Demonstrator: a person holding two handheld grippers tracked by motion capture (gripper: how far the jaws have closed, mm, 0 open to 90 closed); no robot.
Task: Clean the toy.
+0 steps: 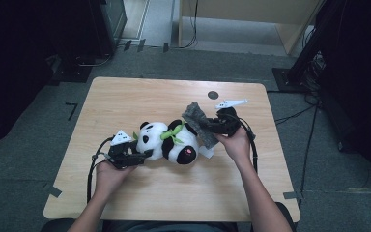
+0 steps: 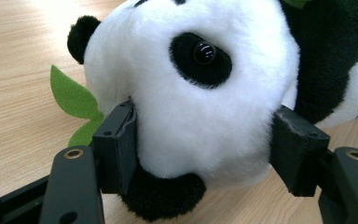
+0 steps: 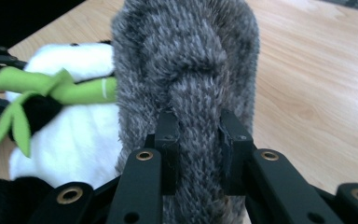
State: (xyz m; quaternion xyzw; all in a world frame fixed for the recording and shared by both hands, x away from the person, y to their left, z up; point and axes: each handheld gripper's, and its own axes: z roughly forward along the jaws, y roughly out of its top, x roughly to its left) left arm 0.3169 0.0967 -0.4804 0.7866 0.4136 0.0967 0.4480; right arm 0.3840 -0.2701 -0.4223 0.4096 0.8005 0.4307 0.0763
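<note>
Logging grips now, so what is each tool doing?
Left tool: closed on the panda's head.
Right tool: closed on the grey fuzzy cloth.

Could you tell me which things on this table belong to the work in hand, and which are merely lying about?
In hand:
- black-and-white plush panda, its head clamped by the left gripper
- grey fuzzy knitted cloth, pinched by the right gripper

Lying about:
- small dark round spot on the light wooden table
- black cables on the floor
</note>
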